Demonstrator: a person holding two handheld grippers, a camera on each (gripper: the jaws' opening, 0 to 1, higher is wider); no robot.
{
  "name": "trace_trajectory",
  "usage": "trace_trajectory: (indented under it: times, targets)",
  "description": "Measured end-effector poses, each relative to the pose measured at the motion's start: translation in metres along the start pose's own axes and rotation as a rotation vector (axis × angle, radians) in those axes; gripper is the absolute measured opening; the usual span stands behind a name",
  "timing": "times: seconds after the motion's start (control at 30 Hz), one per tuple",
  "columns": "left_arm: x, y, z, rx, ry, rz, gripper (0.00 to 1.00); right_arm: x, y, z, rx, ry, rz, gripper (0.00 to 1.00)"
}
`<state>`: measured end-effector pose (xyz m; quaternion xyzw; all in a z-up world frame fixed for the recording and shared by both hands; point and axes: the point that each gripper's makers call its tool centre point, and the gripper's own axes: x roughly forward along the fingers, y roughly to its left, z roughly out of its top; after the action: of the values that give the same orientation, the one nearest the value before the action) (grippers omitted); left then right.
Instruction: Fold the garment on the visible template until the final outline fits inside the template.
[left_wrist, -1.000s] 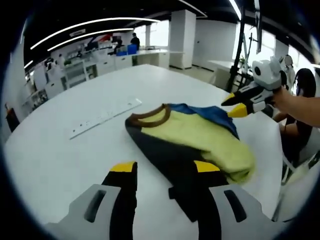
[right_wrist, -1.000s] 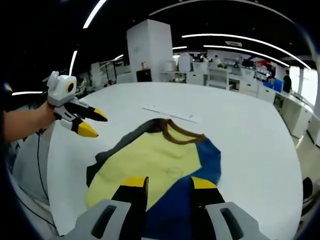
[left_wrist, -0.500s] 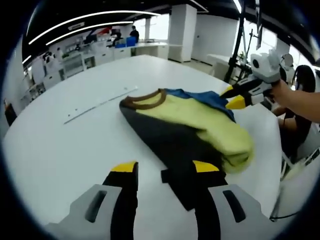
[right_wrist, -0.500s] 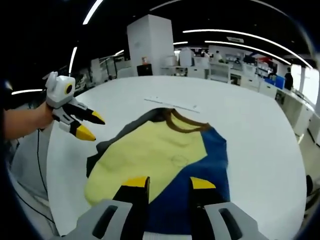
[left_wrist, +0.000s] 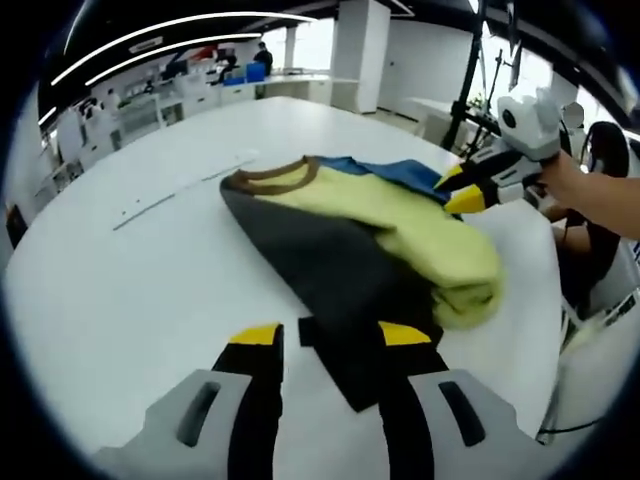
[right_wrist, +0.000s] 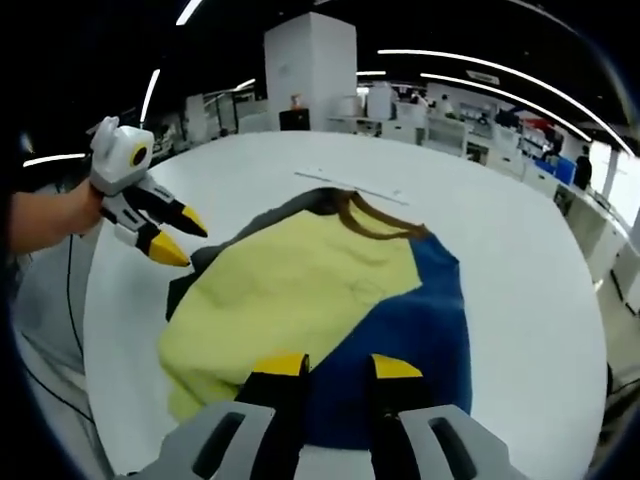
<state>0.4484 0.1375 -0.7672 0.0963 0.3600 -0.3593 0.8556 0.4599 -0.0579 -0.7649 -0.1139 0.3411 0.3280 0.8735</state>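
On the round white table (left_wrist: 120, 290), mid-surface, lies the colour-block sweater (right_wrist: 300, 290): yellow front, blue sleeve side, dark grey side, brown collar (left_wrist: 268, 178) toward the far edge, partly folded. Left gripper (left_wrist: 322, 338) hovers at the grey sleeve end, jaws apart, holding nothing. Right gripper (right_wrist: 333, 367) is over the blue hem, jaws also spread and empty. A faint template line (right_wrist: 350, 184) lies beyond the collar. Risks: a pinch could catch only one layer, so the fold drags and bunches; the near hem sits close to the table edge, so a pull could slide it off; outline may overrun the template.
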Motion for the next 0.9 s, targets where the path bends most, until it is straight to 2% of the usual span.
trace_trajectory:
  times: [0.37, 0.57, 0.9]
  targets:
    - [0.002, -0.004, -0.01, 0.005, 0.023, -0.018, 0.14, -0.004, -0.002, -0.01, -0.024, 0.022, -0.006, 0.0]
    - [0.003, -0.01, -0.009, 0.009, 0.021, -0.042, 0.02, -0.005, -0.002, -0.013, -0.022, 0.023, -0.004, 0.0]
    - [0.002, -0.01, -0.006, 0.011, 0.016, -0.037, 0.0, -0.011, -0.009, -0.01, -0.02, 0.008, -0.013, 0.0]
